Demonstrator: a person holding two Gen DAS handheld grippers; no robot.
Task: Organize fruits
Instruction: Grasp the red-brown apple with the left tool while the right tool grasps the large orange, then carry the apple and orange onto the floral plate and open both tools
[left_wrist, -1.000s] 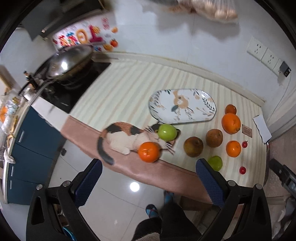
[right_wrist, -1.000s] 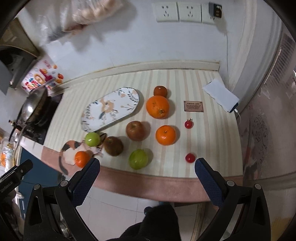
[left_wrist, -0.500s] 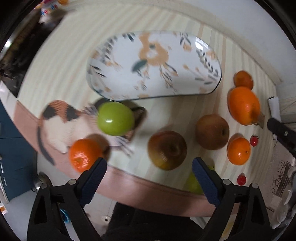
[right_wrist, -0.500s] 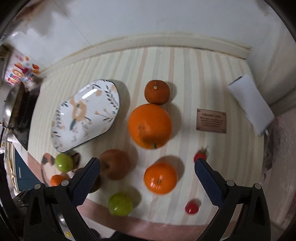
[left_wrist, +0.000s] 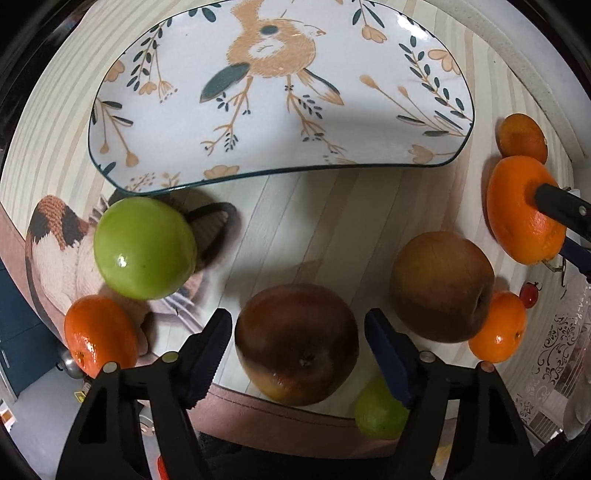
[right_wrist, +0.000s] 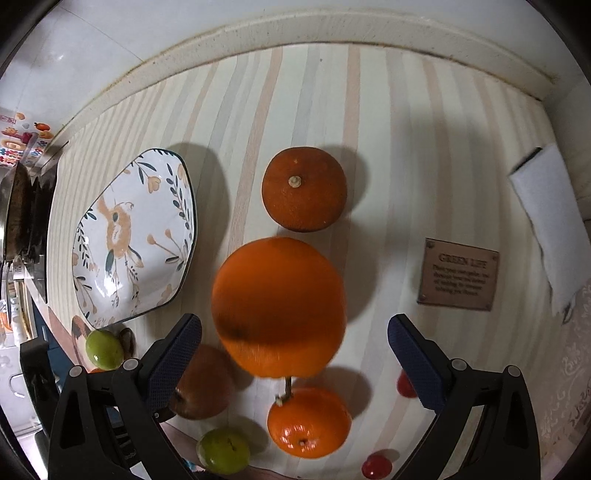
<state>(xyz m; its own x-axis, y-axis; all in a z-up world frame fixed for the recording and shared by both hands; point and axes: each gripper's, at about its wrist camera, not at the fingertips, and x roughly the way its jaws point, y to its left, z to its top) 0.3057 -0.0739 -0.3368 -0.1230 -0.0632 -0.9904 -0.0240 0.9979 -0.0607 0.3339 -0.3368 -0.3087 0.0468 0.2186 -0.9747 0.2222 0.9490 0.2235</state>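
Observation:
My left gripper (left_wrist: 298, 341) is open, its blue pads on either side of a reddish-brown apple (left_wrist: 297, 343) near the counter's front edge. My right gripper (right_wrist: 293, 354) is open, low around a large orange (right_wrist: 279, 306). A white bird-patterned plate (left_wrist: 258, 92) lies empty behind the fruit; it also shows in the right wrist view (right_wrist: 133, 236). A second brown apple (left_wrist: 441, 286), a green apple (left_wrist: 144, 247), a small orange (left_wrist: 99, 334) and a dark tangerine (right_wrist: 303, 188) lie around.
A cat-shaped mat (left_wrist: 59, 236) lies under the left fruit. Another orange (right_wrist: 308, 422), a green apple (right_wrist: 223, 450) and two cherry tomatoes (right_wrist: 376, 466) lie near the front edge. A brown label plaque (right_wrist: 458, 275) and white paper (right_wrist: 546, 218) lie right. A stove and pan (right_wrist: 22, 206) stand left.
Both grippers have come down close to the counter. The left now straddles the reddish-brown apple; the right now straddles the large orange. No fruit has moved.

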